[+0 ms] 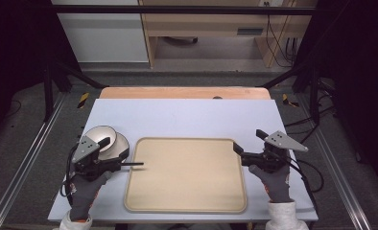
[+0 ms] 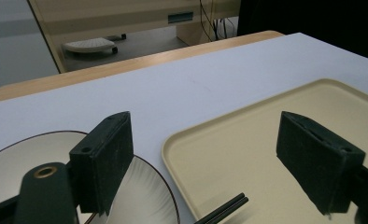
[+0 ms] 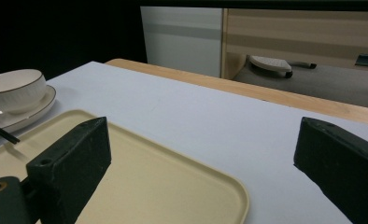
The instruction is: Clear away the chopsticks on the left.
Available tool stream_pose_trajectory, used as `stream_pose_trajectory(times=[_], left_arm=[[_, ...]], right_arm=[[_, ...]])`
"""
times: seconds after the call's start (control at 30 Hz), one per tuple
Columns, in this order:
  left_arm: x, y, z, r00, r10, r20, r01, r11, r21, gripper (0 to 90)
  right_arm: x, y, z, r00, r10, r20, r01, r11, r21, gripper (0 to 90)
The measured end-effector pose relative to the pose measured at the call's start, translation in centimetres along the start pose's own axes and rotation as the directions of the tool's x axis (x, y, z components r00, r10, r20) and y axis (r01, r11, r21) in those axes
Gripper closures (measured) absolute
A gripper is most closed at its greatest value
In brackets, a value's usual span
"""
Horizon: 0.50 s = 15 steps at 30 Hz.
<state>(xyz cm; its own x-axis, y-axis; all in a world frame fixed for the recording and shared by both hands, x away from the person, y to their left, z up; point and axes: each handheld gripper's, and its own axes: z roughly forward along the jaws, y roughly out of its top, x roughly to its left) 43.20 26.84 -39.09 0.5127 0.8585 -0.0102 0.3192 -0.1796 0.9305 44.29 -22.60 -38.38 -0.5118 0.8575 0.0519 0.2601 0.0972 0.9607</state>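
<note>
Left gripper (image 1: 111, 165) jaws wide, nothing between them — black chopsticks (image 1: 132, 164) just below and ahead, tips over left rim of beige tray (image 1: 187, 201). White bowl (image 1: 100, 136) on plate (image 1: 121, 148) close behind left jaw. Right gripper (image 1: 244, 152) jaws wide, empty — over tray's right rim, well apart from chopsticks. All on pale table (image 1: 187, 117).

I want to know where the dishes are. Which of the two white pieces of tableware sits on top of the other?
The white bowl with a dark rim sits on top; the flat white plate lies under it, beside the beige tray.
</note>
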Motion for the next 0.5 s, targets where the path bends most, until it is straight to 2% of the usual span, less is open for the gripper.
stream_pose_trajectory(times=[0.23,0.33,0.5], left_arm=[[0.2,0.0,-0.9,1.0,0.001,-0.009,-0.001,0.9999,-0.013,18.4],[0.2,-0.4,-1.2,0.9998,0.018,-0.007,-0.018,0.9998,-0.002,18.7],[0.0,-0.9,-2.1,0.9992,0.039,-0.004,-0.039,0.9992,0.008,19.6]], right_arm=[[0.0,0.0,-0.2,1.0,-0.006,0.005,0.006,1.0,0.007,4.1],[0.1,0.1,-0.3,1.0,-0.004,0.005,0.004,1.0,0.007,4.2],[0.4,0.3,-0.2,0.9996,-0.027,0.004,0.027,1.0,0.009,4.1]])
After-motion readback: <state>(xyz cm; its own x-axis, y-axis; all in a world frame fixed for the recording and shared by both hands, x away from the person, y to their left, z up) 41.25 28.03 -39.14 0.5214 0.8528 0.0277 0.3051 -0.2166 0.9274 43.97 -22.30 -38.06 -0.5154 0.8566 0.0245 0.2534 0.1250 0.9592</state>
